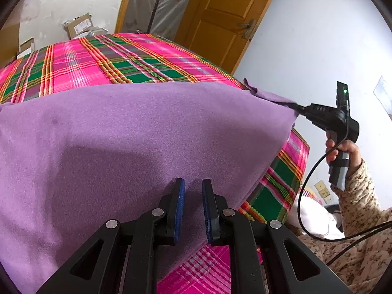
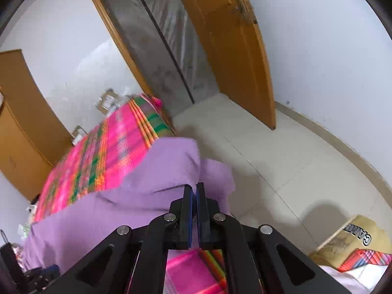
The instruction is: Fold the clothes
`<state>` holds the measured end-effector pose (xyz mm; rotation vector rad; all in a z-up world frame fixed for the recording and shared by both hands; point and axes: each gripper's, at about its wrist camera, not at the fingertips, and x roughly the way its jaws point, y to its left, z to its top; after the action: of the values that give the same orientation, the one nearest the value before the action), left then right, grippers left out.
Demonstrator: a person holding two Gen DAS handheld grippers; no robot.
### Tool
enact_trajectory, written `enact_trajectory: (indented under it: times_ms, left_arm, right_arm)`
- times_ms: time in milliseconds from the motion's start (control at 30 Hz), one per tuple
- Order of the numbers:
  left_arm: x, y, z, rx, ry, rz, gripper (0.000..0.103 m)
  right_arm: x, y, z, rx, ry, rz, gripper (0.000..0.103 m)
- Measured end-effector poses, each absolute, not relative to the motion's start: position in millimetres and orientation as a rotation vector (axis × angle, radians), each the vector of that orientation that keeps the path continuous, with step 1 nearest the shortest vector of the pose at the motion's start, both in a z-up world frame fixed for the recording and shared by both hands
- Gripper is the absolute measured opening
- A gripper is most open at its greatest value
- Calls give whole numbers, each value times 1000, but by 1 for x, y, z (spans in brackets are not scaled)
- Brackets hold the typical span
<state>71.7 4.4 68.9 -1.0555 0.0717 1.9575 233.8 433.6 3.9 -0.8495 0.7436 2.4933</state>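
Observation:
A purple fleece cloth (image 1: 122, 134) lies spread over a bed with a pink and green plaid sheet (image 1: 110, 56). My left gripper (image 1: 193, 183) hovers low over the cloth's near edge. Its blue pads (image 1: 180, 196) stand a little apart, and the cloth between them looks flat. A hand holds my right gripper (image 1: 297, 107) at the bed's right side, shut on the cloth's far right corner and pulling it taut. In the right wrist view that gripper (image 2: 194, 187) has its pads together on a pinch of the purple cloth (image 2: 110, 208), which bunches around the tips.
The bed's right edge (image 1: 289, 171) drops to a pale tiled floor (image 2: 281, 159). A wooden door (image 2: 240, 61) stands open beyond. Cardboard boxes (image 1: 78, 25) sit behind the bed, and another box (image 2: 355, 235) is on the floor. A cable (image 1: 306, 183) hangs from the right gripper.

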Motion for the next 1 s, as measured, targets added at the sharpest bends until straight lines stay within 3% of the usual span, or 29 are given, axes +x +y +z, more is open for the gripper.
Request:
enact_trajectory:
  times_ms: [267,300,367,433,767,1000]
  left_arm:
    - [74,5,68,-1043,85,1972,15]
    - [74,5,68,-1042,84,1973,15]
    - [74,5,68,-1042,84,1973,15]
    - [74,5,68,-1041,84,1973,15]
    - [75,4,68,-1034,77,1974,15]
    - [75,4,68,-1031,80,1980,15]
  right_arm:
    - [249,453,-11,-824,956,2497,4]
    - [253,457,-12,-794,1004,2502,6]
    - [262,467,-17,-719,1104,2470,20]
    - [264,473,-23,-726,1125,2420,24]
    - [282,490,-37,-610,1272,2320,24]
    - [260,488,-52,-783,1309,2389,24]
